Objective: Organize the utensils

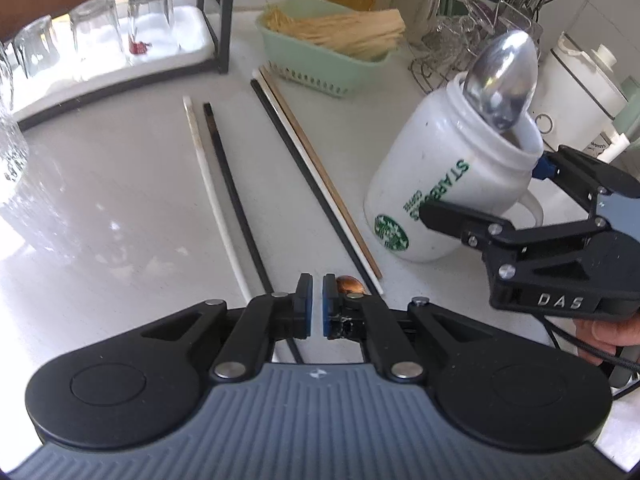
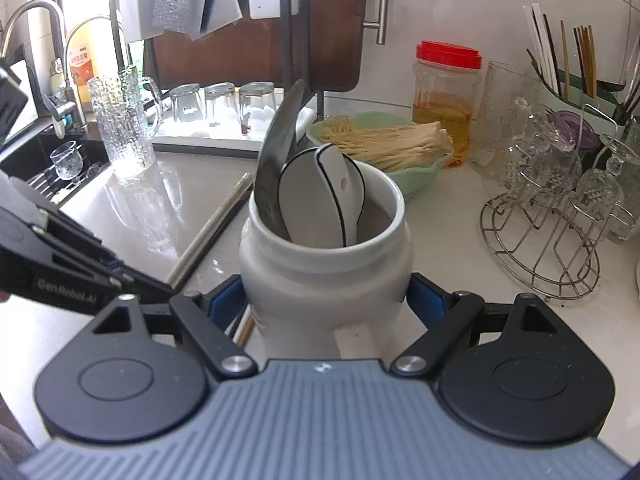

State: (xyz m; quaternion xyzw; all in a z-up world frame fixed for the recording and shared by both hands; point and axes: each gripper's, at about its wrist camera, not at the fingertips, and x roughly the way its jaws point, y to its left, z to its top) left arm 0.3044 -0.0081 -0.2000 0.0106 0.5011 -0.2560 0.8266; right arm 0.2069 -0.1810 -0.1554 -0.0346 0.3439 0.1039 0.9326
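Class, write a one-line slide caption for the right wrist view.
Right gripper clasps a white mug holding a metal spoon and ceramic spoon.

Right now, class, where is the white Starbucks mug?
The white Starbucks mug stands on the counter right of the chopsticks, between the right hand-held gripper's pads, holding two spoons.

I saw a white Starbucks mug (image 1: 432,184) with green lettering and a green round logo. It held a silver metal spoon (image 1: 500,80) and a white ceramic spoon (image 2: 320,200) edged with a thin black line. On the glossy white counter (image 1: 120,200) lay white, black and tan chopsticks (image 1: 316,184). The colander basket (image 1: 304,48) was mint green, its noodles pale yellow. The jar (image 2: 446,92) had a red lid. My gripper pads (image 1: 306,304) were blue on black fingers.
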